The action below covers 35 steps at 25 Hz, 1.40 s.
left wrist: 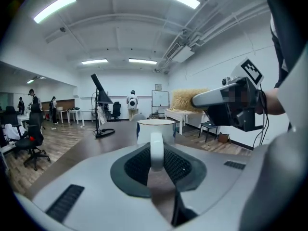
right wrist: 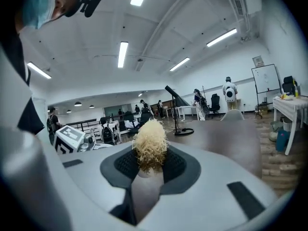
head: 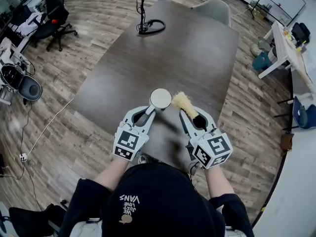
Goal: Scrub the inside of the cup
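Note:
A white cup (head: pixel 160 98) hangs above the near end of the dark table (head: pixel 187 48), held by its handle (left wrist: pixel 157 149) in my left gripper (head: pixel 149 112), which is shut on it. In the left gripper view the cup (left wrist: pixel 156 129) stands upright just past the jaws. My right gripper (head: pixel 190 117) is shut on a brush handle. The brush's pale bristle head (head: pixel 181 101) sticks out just right of the cup, close beside its rim. In the right gripper view the bristles (right wrist: pixel 150 146) rise straight from between the jaws.
A black desk lamp (head: pixel 148 9) with a coiled cable stands at the table's far end, a grey chair (head: pixel 215 8) behind it. Office chairs (head: pixel 52 23) stand at the far left, a white desk (head: pixel 286 43) at the right. Wood floor surrounds the table.

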Available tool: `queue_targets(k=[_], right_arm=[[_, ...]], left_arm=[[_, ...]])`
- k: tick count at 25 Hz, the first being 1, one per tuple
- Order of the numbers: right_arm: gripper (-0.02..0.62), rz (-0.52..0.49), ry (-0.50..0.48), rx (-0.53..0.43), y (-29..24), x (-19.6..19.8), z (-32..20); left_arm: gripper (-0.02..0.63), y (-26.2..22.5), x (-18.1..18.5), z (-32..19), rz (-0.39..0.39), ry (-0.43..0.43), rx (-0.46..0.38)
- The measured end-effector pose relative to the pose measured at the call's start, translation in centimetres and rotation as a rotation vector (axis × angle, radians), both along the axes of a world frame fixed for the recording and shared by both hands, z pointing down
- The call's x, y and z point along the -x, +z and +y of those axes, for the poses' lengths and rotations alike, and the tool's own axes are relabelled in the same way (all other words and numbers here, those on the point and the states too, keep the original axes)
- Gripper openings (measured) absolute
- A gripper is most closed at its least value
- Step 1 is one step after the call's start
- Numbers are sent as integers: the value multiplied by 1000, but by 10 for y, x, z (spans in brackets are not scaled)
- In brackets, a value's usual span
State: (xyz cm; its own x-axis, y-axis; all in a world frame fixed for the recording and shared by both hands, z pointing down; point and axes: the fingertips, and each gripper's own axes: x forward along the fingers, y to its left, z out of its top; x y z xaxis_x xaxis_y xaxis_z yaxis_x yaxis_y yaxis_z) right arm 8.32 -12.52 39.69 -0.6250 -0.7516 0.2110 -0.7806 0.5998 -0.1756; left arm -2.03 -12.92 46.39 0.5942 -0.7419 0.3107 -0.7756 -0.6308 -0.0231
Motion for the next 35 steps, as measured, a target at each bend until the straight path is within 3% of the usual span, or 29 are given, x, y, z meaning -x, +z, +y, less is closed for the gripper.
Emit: queue_targets(k=[13,22,35], right_arm=[[100,-83,92,32,-1,-24,11],[100,-85,122,63,11,-34,22],[100,-96,154,94,17,-40,28]], left_arm=[[67,45,7,-7,66,-56,100],[67,92,11,-12,64,-94,175],[67,117,13,-20,60,-113,194]])
